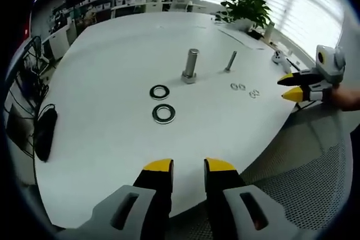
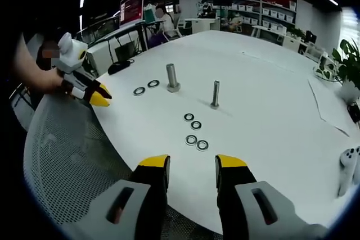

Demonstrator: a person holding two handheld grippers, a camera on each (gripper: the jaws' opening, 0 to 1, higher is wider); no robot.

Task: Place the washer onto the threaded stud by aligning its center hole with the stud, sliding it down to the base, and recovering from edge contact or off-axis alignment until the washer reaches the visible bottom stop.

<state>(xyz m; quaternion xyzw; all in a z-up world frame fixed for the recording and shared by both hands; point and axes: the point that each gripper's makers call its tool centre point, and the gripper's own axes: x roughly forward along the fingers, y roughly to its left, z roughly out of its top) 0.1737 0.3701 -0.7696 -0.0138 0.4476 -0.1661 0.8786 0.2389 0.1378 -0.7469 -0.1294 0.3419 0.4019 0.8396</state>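
Washers (image 1: 163,113) lie untouched near the threaded stud (image 1: 190,66) on the tabletop (image 1: 112,139), so we judge nothing begun: both grippers' fingers (image 1: 159,168) (image 2: 154,164) parted, empty, next needing a pickup.

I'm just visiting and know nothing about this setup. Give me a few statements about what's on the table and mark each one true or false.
1. Two large washers lie flat on the white table near the thick stud. True.
2. A washer already sits on the thin stud. False: both studs are bare, and all washers lie on the table.
3. Four small washers lie in front of the thin stud. True.
4. The left gripper grips a washer. False: its jaws are apart with nothing between them.
5. The right gripper is open and holds nothing. True.
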